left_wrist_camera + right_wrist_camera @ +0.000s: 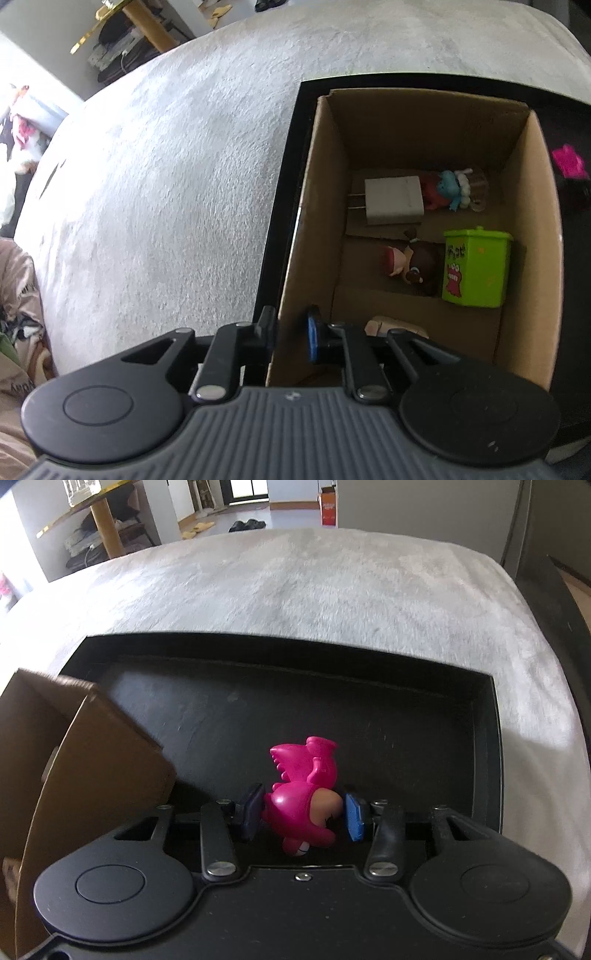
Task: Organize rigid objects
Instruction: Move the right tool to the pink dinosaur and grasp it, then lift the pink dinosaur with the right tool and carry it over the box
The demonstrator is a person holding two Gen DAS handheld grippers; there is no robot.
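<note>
1. Two containers sat on the grey plush surface [332, 602]: a black tray [295, 709], and a cardboard box [406, 122] standing in the tray's left part.
2. The left gripper [291, 332] was clenched on the box's near-left wall, one finger outside, one inside.
3. The right gripper [304, 812] had its jaws around the pink figure [303, 794] lying on the tray floor; the left pad touched it; whether the right pad touched was unclear.
4. Inside the box lay a white charger [393, 205], a green bin toy [476, 267], a brown-haired figurine [410, 264] and a blue-haired figurine [452, 188].
</note>
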